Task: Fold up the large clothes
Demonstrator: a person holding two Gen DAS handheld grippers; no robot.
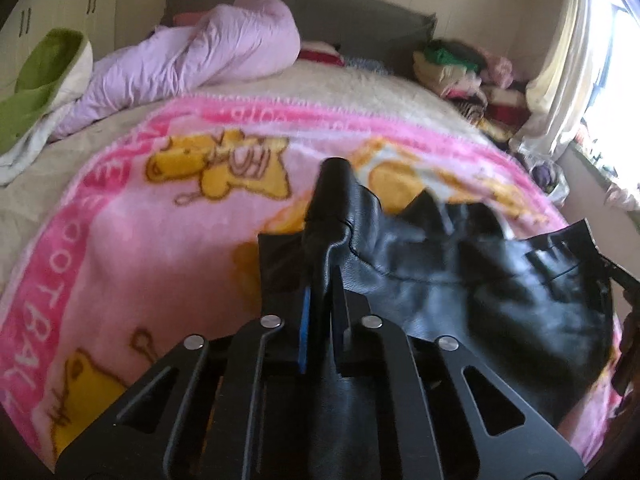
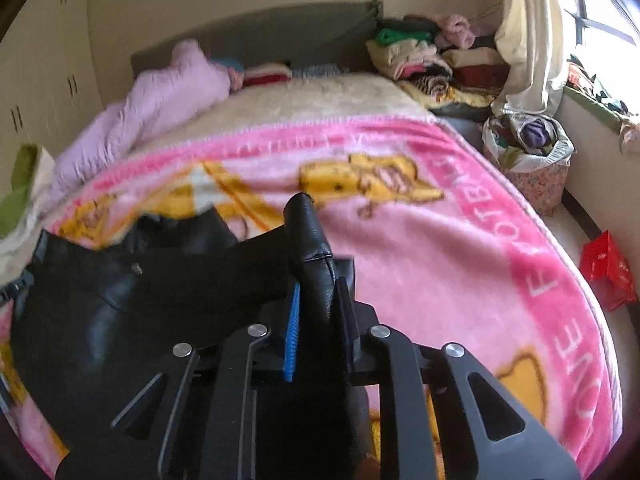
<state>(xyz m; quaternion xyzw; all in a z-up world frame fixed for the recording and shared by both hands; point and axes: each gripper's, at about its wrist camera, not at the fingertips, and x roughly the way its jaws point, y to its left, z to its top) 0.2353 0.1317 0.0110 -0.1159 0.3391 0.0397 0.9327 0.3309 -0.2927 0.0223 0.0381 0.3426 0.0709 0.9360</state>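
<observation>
a: where's the black leather garment (image 1: 460, 280) right now?

b: it hangs between the two tools over the pink cartoon blanket (image 1: 160, 240) that covers the near part of the bed (image 1: 320, 84). its lower part sags down toward the blanket, though whether it touches i can't tell.

a: and the left tool (image 1: 322, 300)?

b: closed tight on one edge of the garment. a fold of black leather stands up between its fingers, with the blue pad (image 1: 305, 328) pressed against it. the rest of the garment stretches off to the right in that view.

a: the right tool (image 2: 316, 312)?

b: same story, clamped narrow on the other edge, a bunched fold of leather sticking up past its blue pad (image 2: 292, 340). from there the garment runs off to the left.

a: anything else on the bed?

b: a lilac duvet (image 1: 192, 56) is bunched near the grey headboard (image 1: 340, 12), and a green and white cloth (image 1: 40, 72) lies at the far left edge.

a: and beside the bed?

b: a pile of folded clothes (image 2: 420, 56) sits by the headboard, a stuffed floral hamper (image 2: 532, 160) stands under the cream curtain (image 2: 528, 32), and a red packet (image 2: 608, 272) lies on the floor.
</observation>
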